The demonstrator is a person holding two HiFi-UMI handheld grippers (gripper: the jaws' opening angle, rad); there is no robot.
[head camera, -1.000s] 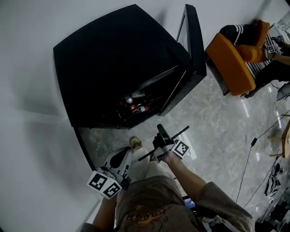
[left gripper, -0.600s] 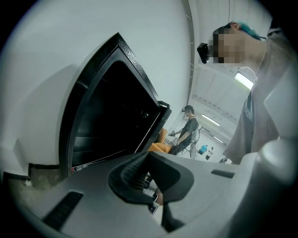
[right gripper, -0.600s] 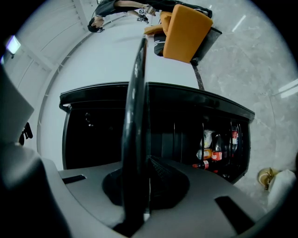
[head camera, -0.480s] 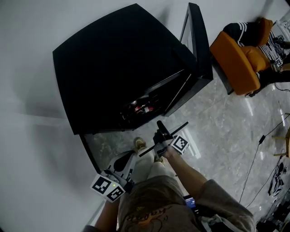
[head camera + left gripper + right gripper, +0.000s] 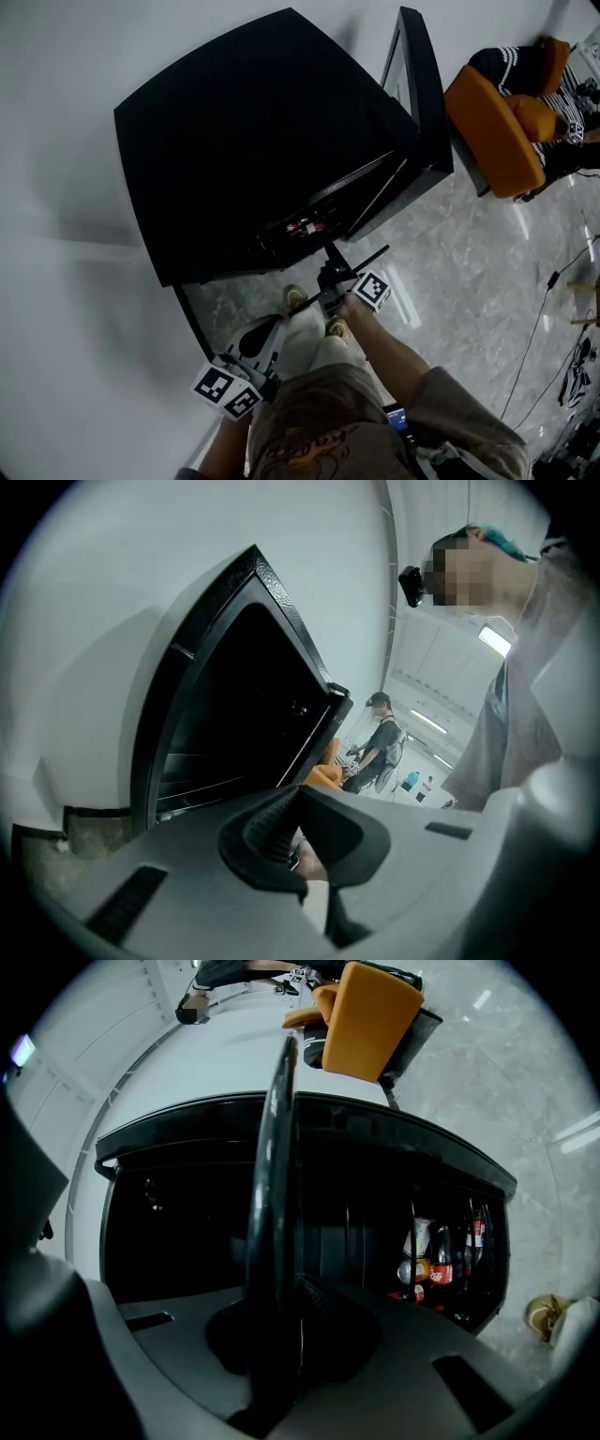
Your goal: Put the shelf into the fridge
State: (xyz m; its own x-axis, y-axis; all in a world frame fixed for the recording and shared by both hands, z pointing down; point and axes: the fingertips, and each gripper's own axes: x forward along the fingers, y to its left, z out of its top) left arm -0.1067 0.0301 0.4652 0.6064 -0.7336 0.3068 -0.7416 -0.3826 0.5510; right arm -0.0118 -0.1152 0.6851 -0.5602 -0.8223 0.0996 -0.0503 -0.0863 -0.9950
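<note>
The black fridge (image 5: 244, 141) stands against the white wall with its door (image 5: 424, 94) swung open to the right. My right gripper (image 5: 332, 274) is shut on the shelf (image 5: 377, 256), a thin dark panel seen edge-on just in front of the fridge opening. In the right gripper view the shelf (image 5: 277, 1166) rises as a dark bar from the closed jaws of the right gripper (image 5: 281, 1335), across the open fridge (image 5: 187, 1232). My left gripper (image 5: 251, 337) hangs lower left by the person's leg. The left gripper (image 5: 281, 841) is shut and holds nothing; the fridge (image 5: 234, 696) shows beyond it.
Bottles and cans (image 5: 441, 1260) fill the lower part of the fridge. An orange chair (image 5: 492, 122) with a seated person (image 5: 553, 84) stands right of the door. Cables (image 5: 548, 281) trail over the marble floor (image 5: 469, 253). Another person (image 5: 380, 733) stands far off.
The person has stepped closer to the fridge. The right gripper has carried the shelf up toward the opening. The left gripper has stayed by the leg.
</note>
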